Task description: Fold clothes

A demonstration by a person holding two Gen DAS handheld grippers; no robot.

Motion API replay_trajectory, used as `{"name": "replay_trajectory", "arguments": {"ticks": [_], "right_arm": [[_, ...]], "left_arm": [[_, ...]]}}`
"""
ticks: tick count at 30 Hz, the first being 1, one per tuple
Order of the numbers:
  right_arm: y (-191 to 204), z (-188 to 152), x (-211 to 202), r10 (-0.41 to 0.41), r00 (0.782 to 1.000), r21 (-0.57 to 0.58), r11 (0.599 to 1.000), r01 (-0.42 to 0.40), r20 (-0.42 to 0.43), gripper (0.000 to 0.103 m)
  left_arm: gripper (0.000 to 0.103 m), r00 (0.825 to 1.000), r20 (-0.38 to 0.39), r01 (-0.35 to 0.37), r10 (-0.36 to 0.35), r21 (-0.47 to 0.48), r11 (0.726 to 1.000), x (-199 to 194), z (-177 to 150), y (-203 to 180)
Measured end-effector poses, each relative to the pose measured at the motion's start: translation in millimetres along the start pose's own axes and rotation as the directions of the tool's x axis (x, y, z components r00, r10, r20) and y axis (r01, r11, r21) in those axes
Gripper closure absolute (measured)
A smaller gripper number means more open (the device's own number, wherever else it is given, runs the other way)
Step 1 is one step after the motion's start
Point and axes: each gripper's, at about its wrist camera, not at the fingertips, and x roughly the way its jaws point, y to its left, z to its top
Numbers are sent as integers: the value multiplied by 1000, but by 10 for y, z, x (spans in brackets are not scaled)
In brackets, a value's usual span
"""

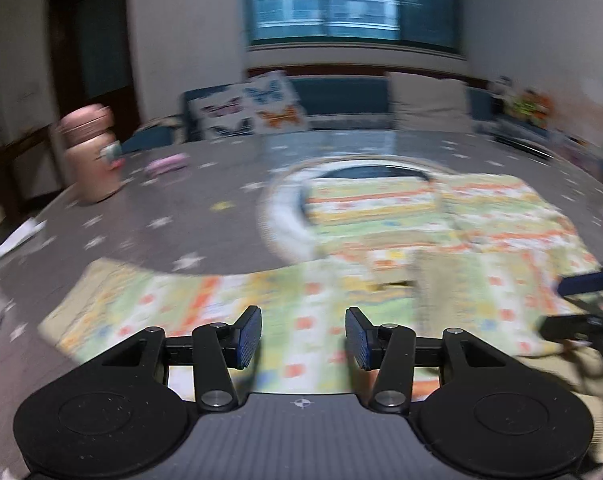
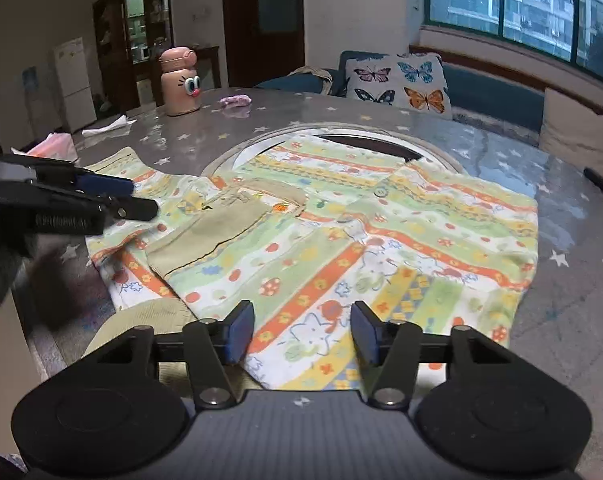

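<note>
Shirt [image 2: 341,240] lies rumpled mid-frame on table [image 2: 561,300]. Left claw [image 1: 303,338] and right claw [image 2: 301,330] both gape wide, empty. Risk: pinching one layer only, dragging cloth askew.

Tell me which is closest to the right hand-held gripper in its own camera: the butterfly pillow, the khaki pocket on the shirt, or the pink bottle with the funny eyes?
From the right hand-held gripper:
1. Khaki pocket, on the shirt, ahead and slightly left.
2. Pink bottle, far left on the table.
3. Butterfly pillow, on the sofa beyond the table's far edge.

Left tool [image 1: 303,338] parted, empty, above blurred patterned shirt [image 1: 381,232]; pink bottle [image 1: 89,152] far-left.
</note>
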Motion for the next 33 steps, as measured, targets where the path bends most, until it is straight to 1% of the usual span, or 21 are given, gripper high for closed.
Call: {"name": "replay_trajectory", "arguments": {"ticks": [3,5,8,10,12,14,17,20,21,22,23,25,28,30,33], "right_arm": [[26,15,-2,2,1000,-8,1000,-2,-2,48],[21,15,0,2,1000,-7,1000,-2,-5,47],[11,15,2,1,1000,-1,1000,-1,-7,47],[9,15,6,0,1000,1,1000,0,-8,47],[9,16,10,-3,1000,2,1000,3,-9,45],[7,20,12,-2,1000,5,1000,2,-10,45],[4,19,14,-3,1000,8,1000,3,-12,44],[-8,16,7,-4,1000,17,1000,4,-12,44],[-10,14,5,-4,1000,19,1000,4,-12,44],[-11,13,4,-4,1000,21,1000,4,-12,44],[-12,11,3,-4,1000,23,1000,5,-12,44],[-14,7,-8,-6,1000,26,1000,6,-11,44],[-38,-5,-34,-9,1000,39,999,9,-7,44],[-65,-16,-55,-11,1000,52,999,11,-4,44],[-104,-32,-87,-14,1000,72,997,14,1,44]], "left_arm": [[53,995,1,-96,96,-66,993,1,-7,286],[53,985,-3,-170,171,-109,979,17,-13,476],[53,960,-25,-277,277,-174,945,60,-24,766],[53,940,-49,-340,338,-213,916,99,-32,949],[53,924,-68,-382,377,-238,893,135,-38,1086],[53,913,-81,-406,399,-258,877,171,-41,1192],[53,903,-110,-429,415,-276,860,233,-59,1293],[54,912,-106,-408,396,-314,857,209,-100,1365],[56,917,-102,-397,386,-319,860,203,-104,1377],[68,925,-96,-379,368,-325,867,193,-106,1383],[81,930,-92,-366,356,-327,871,188,-99,1373],[92,938,-85,-345,336,-333,878,176,-76,1354],[94,952,-54,-301,301,-337,892,108,-28,1276],[94,963,-23,-263,270,-323,909,52,47,1173],[94,980,29,-182,199,-293,939,-76,166,959]]}}
